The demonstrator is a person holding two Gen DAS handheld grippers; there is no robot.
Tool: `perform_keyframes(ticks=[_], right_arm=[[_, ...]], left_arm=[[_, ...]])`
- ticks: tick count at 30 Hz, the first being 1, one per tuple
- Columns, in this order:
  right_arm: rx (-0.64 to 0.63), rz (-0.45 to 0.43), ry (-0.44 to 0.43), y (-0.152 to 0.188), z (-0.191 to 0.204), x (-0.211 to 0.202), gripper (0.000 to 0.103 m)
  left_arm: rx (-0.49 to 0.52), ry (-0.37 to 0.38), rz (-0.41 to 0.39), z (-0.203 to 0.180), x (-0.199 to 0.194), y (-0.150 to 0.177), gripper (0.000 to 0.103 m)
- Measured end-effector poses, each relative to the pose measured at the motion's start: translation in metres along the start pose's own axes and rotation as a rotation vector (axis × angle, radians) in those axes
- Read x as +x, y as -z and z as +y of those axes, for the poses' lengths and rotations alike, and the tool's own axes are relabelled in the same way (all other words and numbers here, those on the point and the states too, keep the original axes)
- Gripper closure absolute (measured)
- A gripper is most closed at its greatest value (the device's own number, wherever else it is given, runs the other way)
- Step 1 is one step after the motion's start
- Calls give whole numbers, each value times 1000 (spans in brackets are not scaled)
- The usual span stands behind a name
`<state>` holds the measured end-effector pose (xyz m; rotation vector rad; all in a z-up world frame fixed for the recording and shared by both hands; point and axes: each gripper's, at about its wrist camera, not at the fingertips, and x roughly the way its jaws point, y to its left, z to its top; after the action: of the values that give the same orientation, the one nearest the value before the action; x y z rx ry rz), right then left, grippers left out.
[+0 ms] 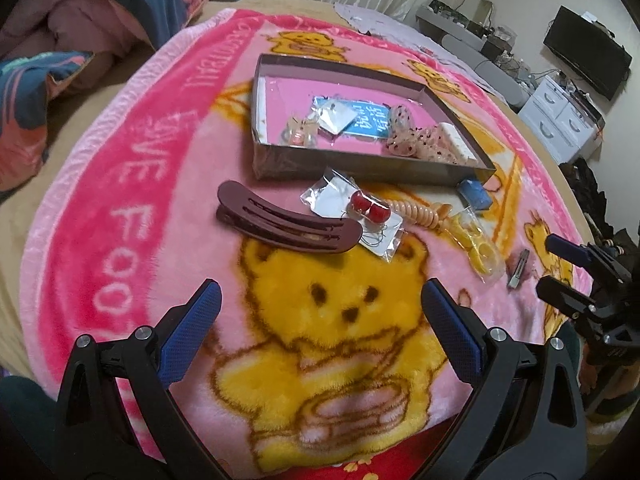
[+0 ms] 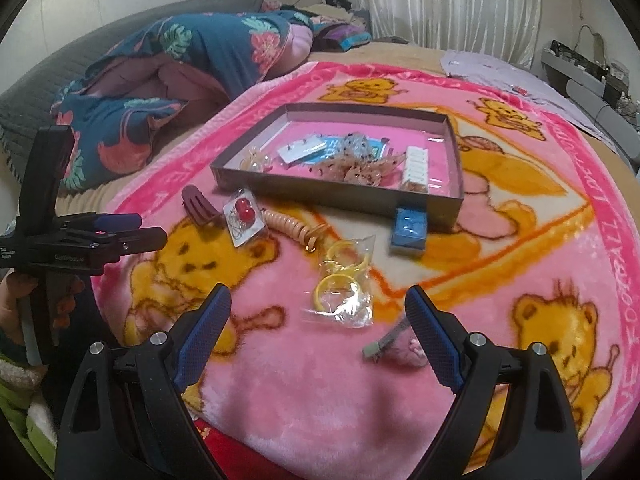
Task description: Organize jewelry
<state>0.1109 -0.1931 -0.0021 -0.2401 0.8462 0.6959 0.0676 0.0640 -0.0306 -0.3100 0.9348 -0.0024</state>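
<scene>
A shallow cardboard box (image 1: 360, 165) (image 2: 320, 197) lies on the pink bear blanket (image 1: 132, 216) (image 2: 320, 392), holding jewelry cards, a dotted scrunchie and a white case. In front of it lie a maroon hair clip (image 1: 288, 224) (image 2: 198, 202), bagged red bead earrings (image 1: 366, 208) (image 2: 245, 208), a peach spiral tie (image 1: 416, 212) (image 2: 288, 224), a bag of yellow rings (image 1: 480, 248) (image 2: 344, 284), a blue box (image 1: 476, 194) (image 2: 409, 228) and a grey clip (image 1: 518, 268) (image 2: 384, 340). My left gripper (image 1: 320, 292) (image 2: 136, 228) hangs open short of the hair clip. My right gripper (image 2: 320, 294) (image 1: 560, 264) is open, with the grey clip near its right finger.
A folded floral quilt (image 1: 80, 20) (image 2: 168, 80) lies at the back left of the bed. Curtains (image 2: 448, 0) hang behind. White drawers (image 1: 560, 120) and a dark screen (image 1: 588, 56) stand off the bed to the right. A hand (image 2: 16, 292) holds the left gripper's handle.
</scene>
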Motion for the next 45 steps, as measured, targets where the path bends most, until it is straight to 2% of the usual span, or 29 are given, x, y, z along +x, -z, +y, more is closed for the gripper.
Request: perform_keyframes(ticks=[5, 17, 20, 23, 31, 33, 35, 45], right_arm=[[-32, 36, 9, -5, 2, 22, 15], [-77, 94, 40, -18, 3, 56, 16], [-86, 110, 49, -20, 3, 63, 17], [-90, 132, 49, -22, 2, 70, 21], [-95, 191, 77, -18, 1, 87, 41], [-97, 184, 86, -18, 0, 88, 54], [-91, 174, 81, -18, -1, 87, 62], [-40, 128, 13, -11, 5, 67, 66]], left_arm=[[-41, 30, 14, 9, 14, -2, 10], [-232, 93, 29, 46, 51, -28, 10], [-241, 75, 23, 49, 55, -32, 15], [-248, 56, 16, 52, 57, -35, 27], [-226, -13, 2, 59, 64, -45, 73], [-219, -9, 0, 61, 64, -45, 73], [-197, -19, -6, 59, 63, -45, 73], [-177, 2, -43, 59, 43, -39, 79]])
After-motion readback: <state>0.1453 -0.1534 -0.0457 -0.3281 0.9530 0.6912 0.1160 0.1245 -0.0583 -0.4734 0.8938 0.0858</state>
